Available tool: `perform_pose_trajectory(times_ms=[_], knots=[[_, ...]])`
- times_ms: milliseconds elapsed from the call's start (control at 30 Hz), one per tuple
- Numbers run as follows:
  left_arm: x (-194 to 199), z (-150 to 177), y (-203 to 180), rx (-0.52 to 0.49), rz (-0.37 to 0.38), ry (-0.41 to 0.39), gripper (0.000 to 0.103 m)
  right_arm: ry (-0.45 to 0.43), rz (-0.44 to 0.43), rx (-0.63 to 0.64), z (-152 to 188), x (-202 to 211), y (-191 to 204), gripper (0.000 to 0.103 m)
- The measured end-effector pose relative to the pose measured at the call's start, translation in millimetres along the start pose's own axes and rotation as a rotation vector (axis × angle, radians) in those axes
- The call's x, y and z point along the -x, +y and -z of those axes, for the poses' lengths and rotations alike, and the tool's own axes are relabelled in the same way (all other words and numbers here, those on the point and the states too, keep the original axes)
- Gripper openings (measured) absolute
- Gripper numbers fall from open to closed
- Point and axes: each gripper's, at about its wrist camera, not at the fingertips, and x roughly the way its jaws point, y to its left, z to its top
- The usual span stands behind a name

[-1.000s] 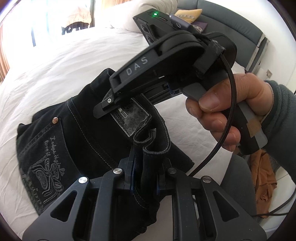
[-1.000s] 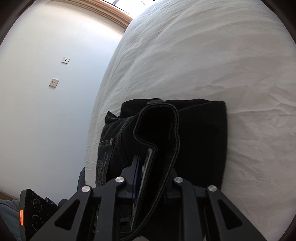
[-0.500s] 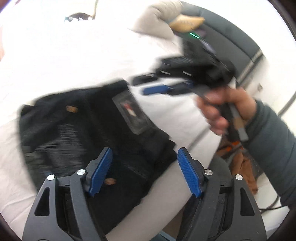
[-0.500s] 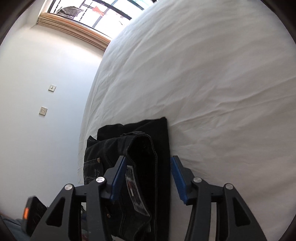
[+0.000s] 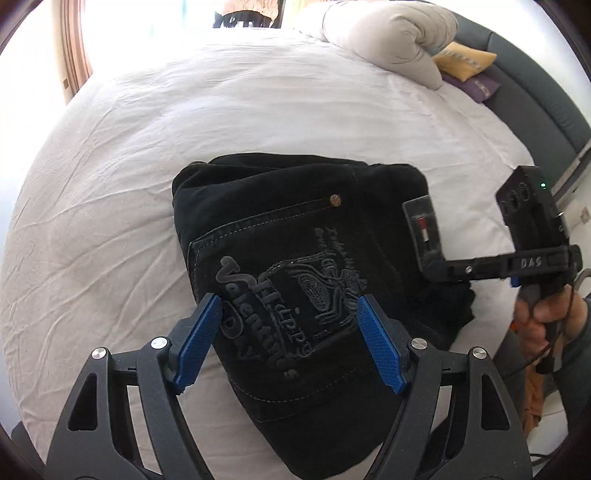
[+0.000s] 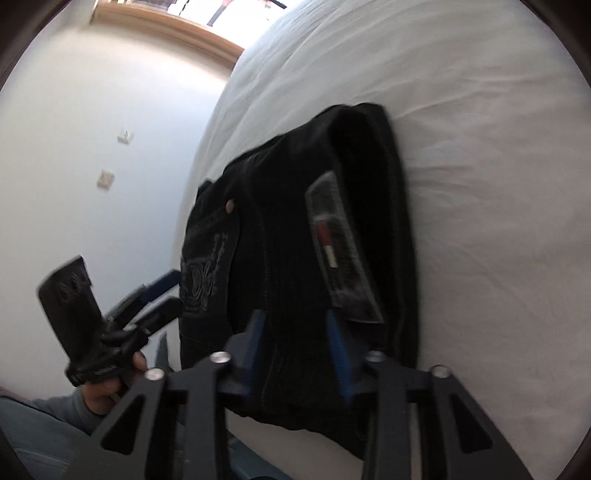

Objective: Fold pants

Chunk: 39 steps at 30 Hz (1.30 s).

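Your black pants (image 5: 295,236) lay folded into a compact bundle on the white bed sheet (image 5: 147,147), near its front edge, back pocket (image 5: 280,295) up with raised lettering and embroidery, a copper rivet (image 5: 336,200) above it and a brand patch (image 5: 423,230) along the waistband. No containers showed in either view.

Your left gripper (image 5: 288,343) was released, its blue pads spread wide above the pocket, touching nothing. Your right gripper (image 6: 297,354) was closing, the waistband end of the pants lying between its pads; I cannot tell whether they pressed the cloth.

Only the left wrist view showed the rolled duvet (image 5: 384,33), the yellow cushion (image 5: 465,59) and your right hand (image 5: 543,317). Only the right wrist view showed the wall sockets (image 6: 105,179).
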Motion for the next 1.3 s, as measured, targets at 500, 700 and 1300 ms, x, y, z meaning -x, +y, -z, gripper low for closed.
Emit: perform_pose_trajectory(times_ms=[500,700,1300], knots=[[-12,4,5,0.024,0.006,0.013,0.077,-0.114,0.028,0.053,-63,5,37,0.075],[17,2,39,0.112,0.006,-0.052,0.077,-0.165,0.063,0.010,-58,18,12,0.067],[-55,11,77,0.284,0.269,0.143,0.064,-0.071,0.120,-0.066,-27,20,-15,0.071]])
